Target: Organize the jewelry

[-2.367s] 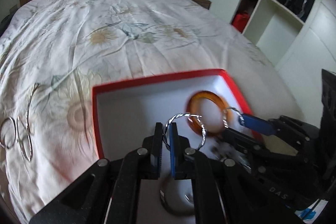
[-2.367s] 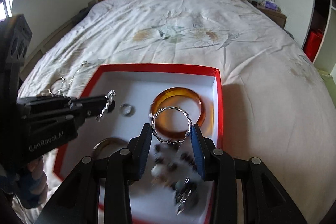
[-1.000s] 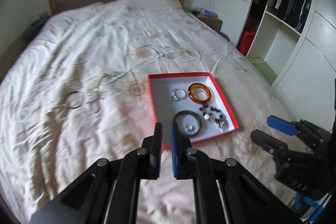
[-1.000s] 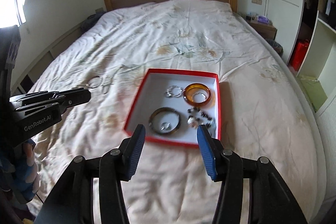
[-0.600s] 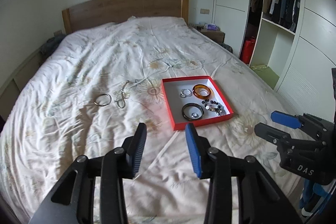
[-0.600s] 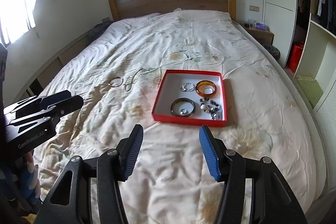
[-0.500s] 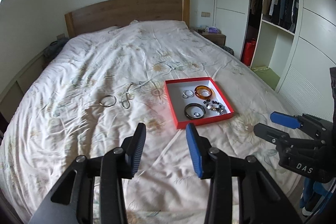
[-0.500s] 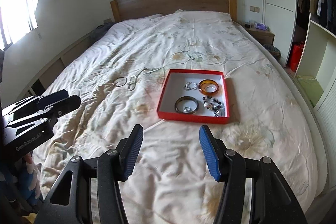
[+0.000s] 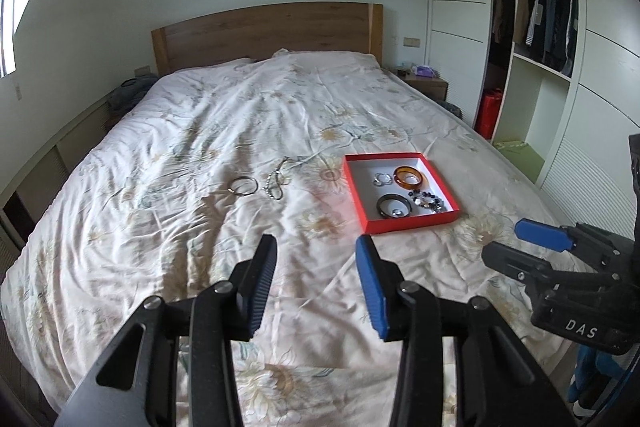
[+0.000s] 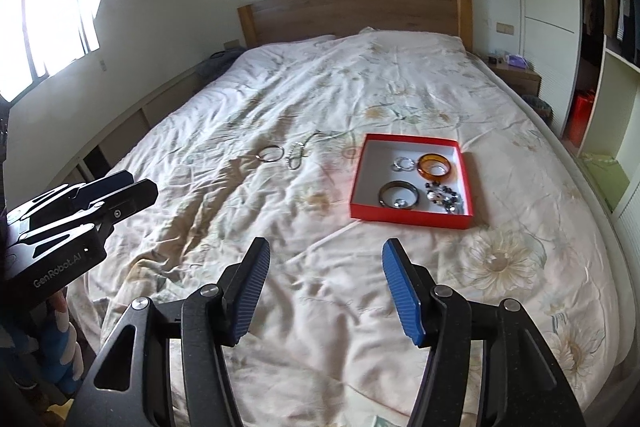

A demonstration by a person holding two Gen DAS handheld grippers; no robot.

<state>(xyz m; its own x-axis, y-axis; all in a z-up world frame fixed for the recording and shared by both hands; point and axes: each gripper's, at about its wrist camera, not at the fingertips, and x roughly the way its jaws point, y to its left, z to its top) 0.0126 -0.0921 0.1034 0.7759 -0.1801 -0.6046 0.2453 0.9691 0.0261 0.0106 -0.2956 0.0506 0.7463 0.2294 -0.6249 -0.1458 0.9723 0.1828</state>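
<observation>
A red tray [image 9: 404, 225] [image 10: 408, 215] with a white floor lies on the bed. In it are an amber bangle [image 9: 408, 176] [image 10: 434, 165], a dark bangle [image 9: 393, 205] [image 10: 399, 195], two small silver rings [image 9: 382, 179] [image 10: 402, 163] and a beaded bracelet [image 9: 428, 201] [image 10: 444, 197]. A silver bangle [image 9: 243, 185] [image 10: 269, 153] and a chain [image 9: 276, 183] [image 10: 298, 151] lie on the bedspread left of the tray. My left gripper [image 9: 316, 289] and right gripper [image 10: 326, 287] are open, empty, and held well back above the foot of the bed.
The bed has a floral bedspread [image 9: 240, 131] and a wooden headboard [image 9: 264, 31]. A white wardrobe with open shelves [image 9: 532, 75] stands at the right, with a nightstand [image 9: 426, 83] by it. A window [image 10: 52, 23] is at the left.
Both grippers let go of the twisted silver rings in the tray, opened, and pulled far back from the tray. In the last half second they drew back slightly more.
</observation>
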